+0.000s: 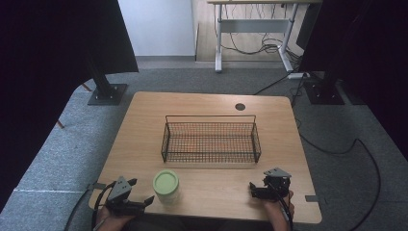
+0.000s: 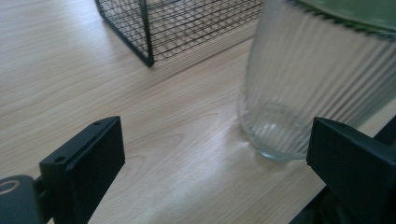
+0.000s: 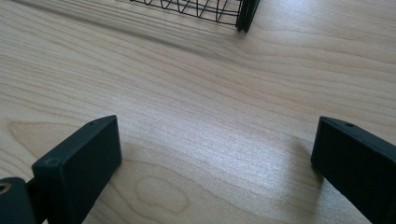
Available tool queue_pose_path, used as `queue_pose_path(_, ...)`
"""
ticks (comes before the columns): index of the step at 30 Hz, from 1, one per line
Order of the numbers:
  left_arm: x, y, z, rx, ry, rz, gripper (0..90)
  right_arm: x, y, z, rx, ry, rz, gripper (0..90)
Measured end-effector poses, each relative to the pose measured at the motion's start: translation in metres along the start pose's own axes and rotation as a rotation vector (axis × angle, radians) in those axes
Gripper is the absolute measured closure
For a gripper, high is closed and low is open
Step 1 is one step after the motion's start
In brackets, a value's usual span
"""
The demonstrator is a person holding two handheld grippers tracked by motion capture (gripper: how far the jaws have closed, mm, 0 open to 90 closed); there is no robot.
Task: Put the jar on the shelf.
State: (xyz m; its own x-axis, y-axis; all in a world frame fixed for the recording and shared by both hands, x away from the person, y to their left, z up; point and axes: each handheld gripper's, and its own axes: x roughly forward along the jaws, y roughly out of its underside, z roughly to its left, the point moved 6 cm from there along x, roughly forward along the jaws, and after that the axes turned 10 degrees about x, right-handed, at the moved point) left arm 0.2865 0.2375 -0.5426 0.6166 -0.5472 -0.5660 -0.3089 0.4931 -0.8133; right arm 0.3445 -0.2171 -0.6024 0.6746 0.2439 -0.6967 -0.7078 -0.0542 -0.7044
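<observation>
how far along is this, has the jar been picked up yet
Nothing looks done: the ribbed glass jar stands on the table, outside the wire basket. In hand: the open left gripper sits beside it, not touching. Left: grasping and moving it. The right gripper holds nothing.

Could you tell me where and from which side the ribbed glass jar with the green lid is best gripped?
Probably around the jar's ribbed body, below the green lid, coming level from its left, where the open left claw already sits. The jar stands upright, clear of the wire basket, so its round wall is free on opposite sides; the ribs may help against slipping.
</observation>
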Motion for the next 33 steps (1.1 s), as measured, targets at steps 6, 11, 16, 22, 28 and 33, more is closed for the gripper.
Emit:
queue_pose_path(6, 0.004, -0.003, -0.013, 0.006, 0.029, -0.011, 3.6, 0.000, 0.000, 0.000, 0.000, -0.001, 0.000, 1.3)
queue_pose_path(11, 0.007, -0.008, -0.019, 0.017, 0.045, -0.020, 3.0, 0.000, 0.000, 0.000, -0.001, -0.001, 0.000, 1.3)
queue_pose_path(16, 0.009, -0.012, -0.024, 0.031, 0.063, -0.027, 3.1, 0.000, 0.000, 0.000, -0.002, -0.002, 0.000, 1.3)
queue_pose_path(22, 0.013, -0.017, -0.030, 0.044, 0.088, -0.037, 3.2, 0.000, 0.000, 0.000, -0.002, -0.002, 0.000, 1.3)
queue_pose_path(28, 0.018, -0.025, -0.035, 0.048, 0.103, -0.051, 3.2, 0.000, 0.000, 0.000, -0.003, -0.002, 0.000, 1.3)
queue_pose_path(33, 0.022, -0.031, -0.037, 0.048, 0.112, -0.060, 3.5, 0.000, 0.000, 0.000, -0.003, -0.003, 0.001, 1.3)
